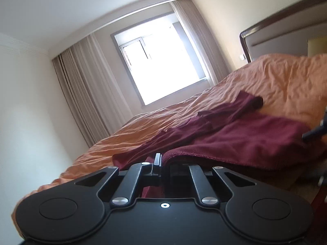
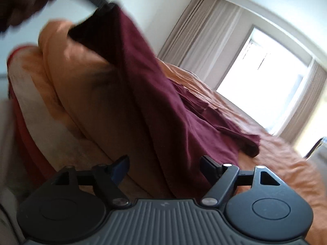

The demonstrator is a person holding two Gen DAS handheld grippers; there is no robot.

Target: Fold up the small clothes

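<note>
Behind everything we see a pale bedroom with a bright window (image 1: 163, 61) and long beige curtains (image 1: 81, 85), and a wide bed under a rumpled orange cover (image 1: 276, 81).

Our left tool (image 1: 160, 161) has its jaws pressed together on an edge of the dark maroon cloth garment (image 1: 235, 134); the fabric folds over the fingers and runs ahead and to the right of the tool across the bed cover, a narrower part of it reaching farther out toward the window. At the right rim of that view a dark, blurred piece of the other tool shows just beside the cloth.

Our right tool (image 2: 165, 163) stands with its jaws wide apart, and nothing is pinched between them. The maroon garment (image 2: 163, 102) lies just ahead of its right finger and stretches up and away to the left, where the left tool (image 2: 104, 7) lifts one corner above the bed. The orange cover (image 2: 286, 173) lies beyond and to the right of the right tool.
</note>
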